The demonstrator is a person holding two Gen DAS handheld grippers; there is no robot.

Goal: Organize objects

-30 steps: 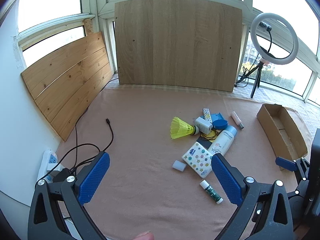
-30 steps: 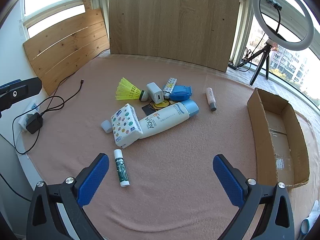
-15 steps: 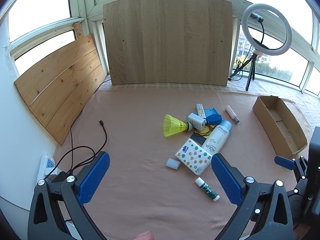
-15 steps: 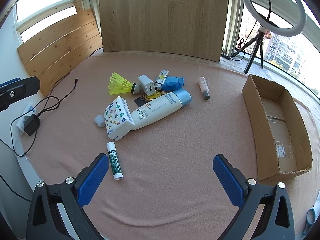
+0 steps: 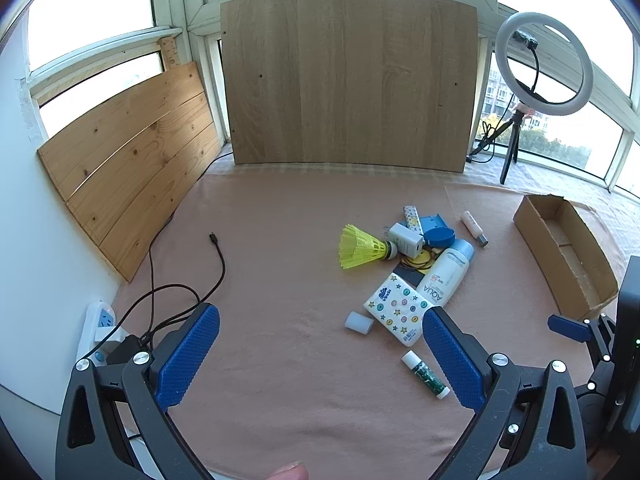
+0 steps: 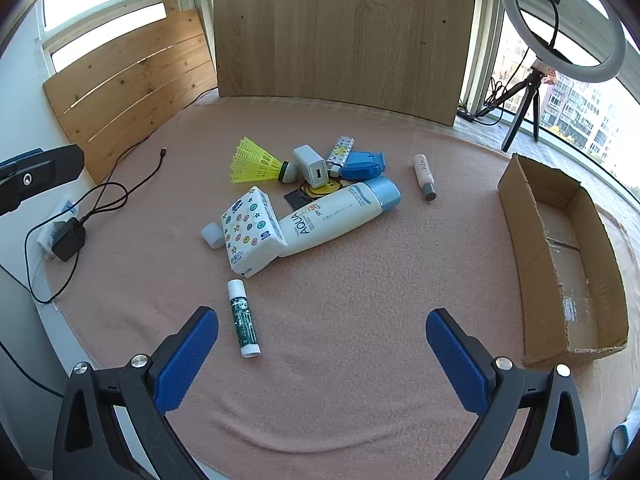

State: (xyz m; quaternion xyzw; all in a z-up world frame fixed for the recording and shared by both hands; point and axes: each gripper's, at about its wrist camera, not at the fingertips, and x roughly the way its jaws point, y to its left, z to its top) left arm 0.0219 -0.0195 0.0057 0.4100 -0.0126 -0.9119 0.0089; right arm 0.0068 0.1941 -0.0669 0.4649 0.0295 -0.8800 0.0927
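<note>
Right wrist view: the right gripper (image 6: 322,344) hangs with jaws wide apart and empty — so does the left gripper (image 5: 320,340). Mid-cloth, clutter lies heaped around a sunscreen tube (image 6: 338,216); the cardboard box (image 6: 516,204) sits along the pink cloth's (image 6: 360,360) right edge.

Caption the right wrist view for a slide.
Open gripper above a lip balm, cluttered toiletries and an empty cardboard box.
</note>
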